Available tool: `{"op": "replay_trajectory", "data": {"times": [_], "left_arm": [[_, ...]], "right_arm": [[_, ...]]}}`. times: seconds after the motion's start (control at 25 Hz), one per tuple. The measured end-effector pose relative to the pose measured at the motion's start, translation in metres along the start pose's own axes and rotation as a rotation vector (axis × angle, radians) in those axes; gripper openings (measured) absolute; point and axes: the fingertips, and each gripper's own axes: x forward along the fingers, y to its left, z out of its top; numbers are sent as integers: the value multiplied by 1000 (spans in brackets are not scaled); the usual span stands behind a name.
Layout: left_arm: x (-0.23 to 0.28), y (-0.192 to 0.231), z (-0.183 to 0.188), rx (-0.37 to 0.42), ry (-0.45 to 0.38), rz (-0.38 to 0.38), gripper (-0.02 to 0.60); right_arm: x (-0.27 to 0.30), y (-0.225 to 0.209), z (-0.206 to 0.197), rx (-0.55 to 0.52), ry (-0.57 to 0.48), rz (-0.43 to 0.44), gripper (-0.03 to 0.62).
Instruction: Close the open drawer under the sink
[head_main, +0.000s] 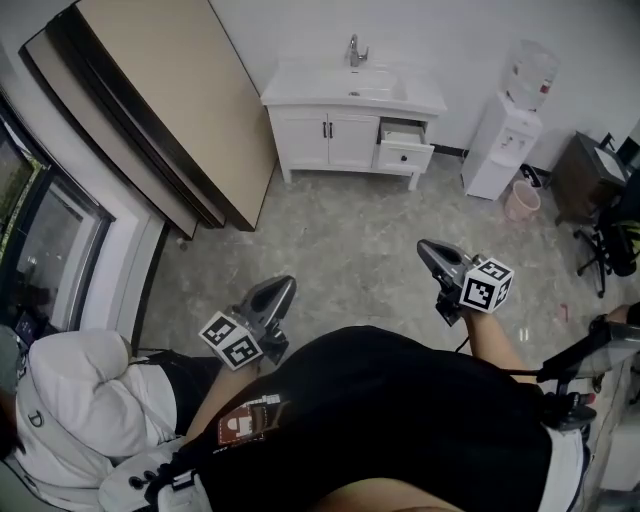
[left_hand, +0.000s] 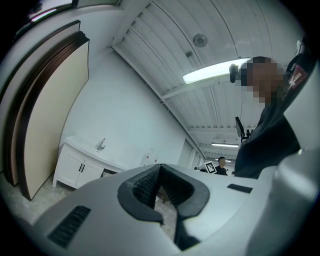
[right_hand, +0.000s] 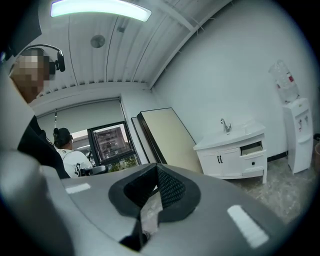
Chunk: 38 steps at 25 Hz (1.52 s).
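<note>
A white sink cabinet (head_main: 330, 135) stands on the grey stone floor (head_main: 360, 240) at its far edge, against the white wall, with a metal tap (head_main: 355, 50) on top. The drawer (head_main: 405, 155) is at the cabinet's right end, beside the two doors. It is pulled out, so its inside shows from above, and its front bears a dark knob. Both grippers are held out over the near part of the floor, well apart from the cabinet and pointing roughly towards it. The left gripper (head_main: 283, 285) has its fingers closed together with nothing between them, as the left gripper view shows. The right gripper (head_main: 425, 245) is closed just the same, its dark ribbed pads (right_hand: 170, 187) meeting at the tips and holding nothing. The right gripper view looks across the room at the cabinet and its open drawer. Large flat boards (head_main: 170, 110) lean against the wall at the floor's far left corner. A white water dispenser (head_main: 505, 140) stands just right of the cabinet, with a pink bin (head_main: 521, 200) beside it on the floor. A person in a white top (head_main: 70, 400) sits at the near left edge
</note>
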Motion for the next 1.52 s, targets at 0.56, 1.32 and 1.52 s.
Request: {"op": "replay_trajectory", "data": {"times": [0.56,1.32,1.52], "left_arm": [[138,40,21,50,-76,118,1],[231,135,42,23,-46,79,1],[210,198,85,33,-45,39,1]], "right_arm": [[54,-138,83,-38,32,161,2],[127,-245,105,9,43,106,2],[198,-217,120,-31,28,99,2]]}}
